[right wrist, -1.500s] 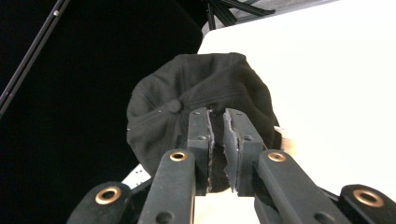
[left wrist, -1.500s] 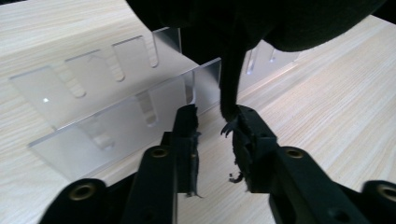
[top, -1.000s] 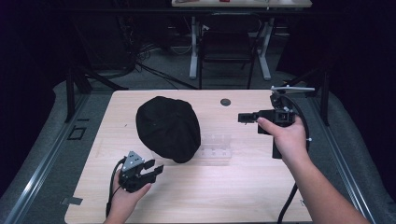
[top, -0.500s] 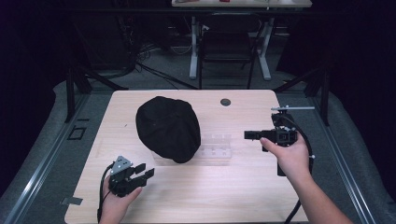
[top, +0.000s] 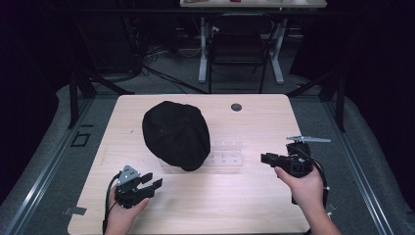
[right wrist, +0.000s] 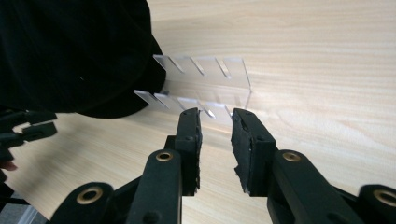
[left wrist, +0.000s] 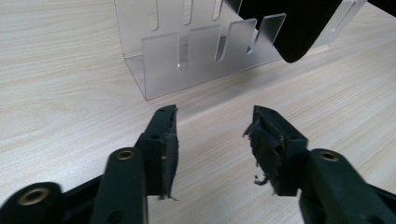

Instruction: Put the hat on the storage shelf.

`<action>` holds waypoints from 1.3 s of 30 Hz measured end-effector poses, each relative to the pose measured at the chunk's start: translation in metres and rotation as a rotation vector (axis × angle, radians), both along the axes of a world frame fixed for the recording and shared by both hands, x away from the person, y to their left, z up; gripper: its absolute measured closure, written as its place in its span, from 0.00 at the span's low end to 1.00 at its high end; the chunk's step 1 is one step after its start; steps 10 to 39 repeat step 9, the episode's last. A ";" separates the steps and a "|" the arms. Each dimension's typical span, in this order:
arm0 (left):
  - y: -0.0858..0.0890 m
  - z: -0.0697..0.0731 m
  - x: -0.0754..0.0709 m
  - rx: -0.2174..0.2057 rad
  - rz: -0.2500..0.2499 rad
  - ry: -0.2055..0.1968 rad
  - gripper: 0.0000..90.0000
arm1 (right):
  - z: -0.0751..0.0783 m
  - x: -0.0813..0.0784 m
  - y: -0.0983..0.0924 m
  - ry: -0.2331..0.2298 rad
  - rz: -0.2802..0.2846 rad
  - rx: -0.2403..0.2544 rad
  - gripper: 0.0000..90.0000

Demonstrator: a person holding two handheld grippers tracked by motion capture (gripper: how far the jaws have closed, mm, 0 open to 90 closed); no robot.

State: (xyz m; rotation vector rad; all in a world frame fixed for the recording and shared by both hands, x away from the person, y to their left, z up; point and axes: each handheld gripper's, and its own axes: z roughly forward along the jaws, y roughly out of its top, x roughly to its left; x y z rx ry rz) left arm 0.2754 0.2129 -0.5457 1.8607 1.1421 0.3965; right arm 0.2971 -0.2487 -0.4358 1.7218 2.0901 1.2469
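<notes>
A black cap [top: 176, 134] lies over the left end of a clear slotted acrylic rack [top: 227, 155] at the middle of the wooden table [top: 235, 205]. My left gripper [top: 152, 180] rests near the front left, pointing at the rack [left wrist: 187, 56] and the cap's edge [left wrist: 299, 23]. Its jaws [left wrist: 215, 121] have just been opening and stand open with nothing between them. My right gripper [top: 264, 158] hovers right of the rack, pointing left at it [right wrist: 205, 84] and the cap [right wrist: 70, 51]. Its jaws [right wrist: 215, 116] have also just been opening, with nothing between them.
A small dark round hole [top: 236, 106] sits near the table's far edge. Beyond that edge stand a chair [top: 237, 49] and metal legs on a dark floor. Bare wood lies between the two grippers along the front.
My right hand has come down and nearer to the front edge, and its jaws have spread. The left gripper has shifted slightly left and its jaws stand a little wider.
</notes>
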 end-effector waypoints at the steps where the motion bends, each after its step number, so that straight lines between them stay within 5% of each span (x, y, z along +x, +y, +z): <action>1: 0.000 0.000 0.000 0.003 0.001 0.000 0.55 | -0.003 -0.001 0.000 0.000 -0.006 -0.001 0.80; 9: 0.002 -0.001 0.000 -0.003 0.008 -0.006 0.55 | -0.025 -0.010 -0.005 -0.013 -0.038 -0.032 0.78; 39: 0.002 -0.001 0.000 -0.003 0.008 -0.006 0.55 | -0.025 -0.010 -0.005 -0.013 -0.038 -0.032 0.78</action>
